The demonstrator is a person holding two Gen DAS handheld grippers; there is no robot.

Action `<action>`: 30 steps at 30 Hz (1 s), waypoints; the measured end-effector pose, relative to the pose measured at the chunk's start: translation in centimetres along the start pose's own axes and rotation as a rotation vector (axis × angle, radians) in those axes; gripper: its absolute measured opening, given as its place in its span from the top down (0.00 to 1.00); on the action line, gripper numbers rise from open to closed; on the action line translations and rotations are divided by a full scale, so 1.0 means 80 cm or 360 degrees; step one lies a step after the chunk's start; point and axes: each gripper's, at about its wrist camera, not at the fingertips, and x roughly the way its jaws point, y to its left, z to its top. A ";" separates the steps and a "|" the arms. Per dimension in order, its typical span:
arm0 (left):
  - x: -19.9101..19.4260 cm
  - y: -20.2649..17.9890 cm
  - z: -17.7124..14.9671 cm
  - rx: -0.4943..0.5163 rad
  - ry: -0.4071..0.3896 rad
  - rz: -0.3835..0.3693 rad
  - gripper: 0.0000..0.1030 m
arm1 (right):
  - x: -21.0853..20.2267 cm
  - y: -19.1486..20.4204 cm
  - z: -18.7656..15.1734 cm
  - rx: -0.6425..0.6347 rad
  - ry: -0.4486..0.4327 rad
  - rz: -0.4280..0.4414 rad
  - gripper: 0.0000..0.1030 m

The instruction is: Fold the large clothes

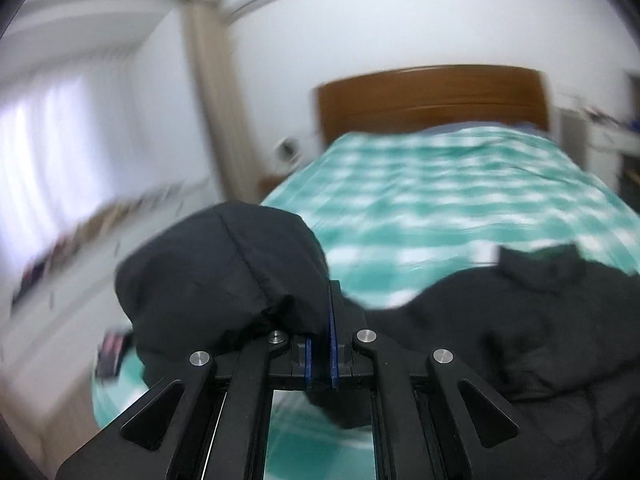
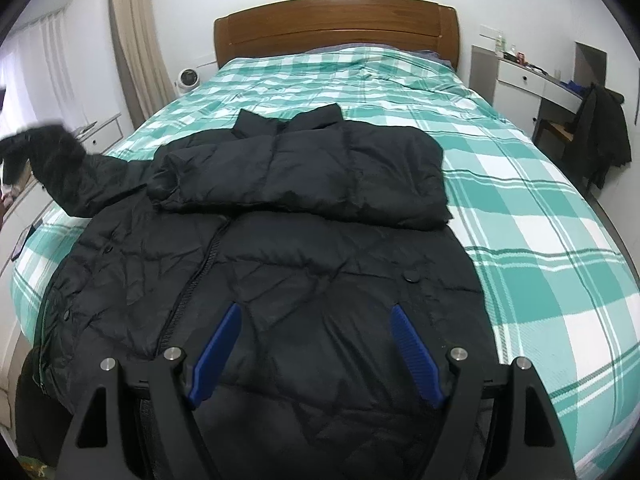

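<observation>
A black puffer jacket (image 2: pixel 280 240) lies front up on the bed, collar toward the headboard. One sleeve (image 2: pixel 224 176) is folded across its chest. The other sleeve (image 2: pixel 52 148) is lifted off the bed at the left and looks blurred. In the left wrist view my left gripper (image 1: pixel 320 320) is shut on that sleeve's cuff (image 1: pixel 224 272), which bunches over the left finger. The rest of the jacket (image 1: pixel 520 320) trails off to the right. My right gripper (image 2: pixel 316 312) hangs open above the jacket's lower front, with nothing between its blue fingers (image 2: pixel 218 344).
The bed (image 2: pixel 520 200) has a teal and white checked cover and a wooden headboard (image 2: pixel 336 24). A white desk (image 2: pixel 528 76) and a chair with a dark garment (image 2: pixel 600 128) stand at the right. A small round fan (image 2: pixel 187 78) and beige curtains (image 2: pixel 136 40) are at the left.
</observation>
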 end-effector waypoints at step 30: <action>-0.098 -0.145 -0.175 0.0595 0.0314 -0.0535 0.05 | 0.119 0.008 0.116 0.0290 0.0150 0.0524 0.21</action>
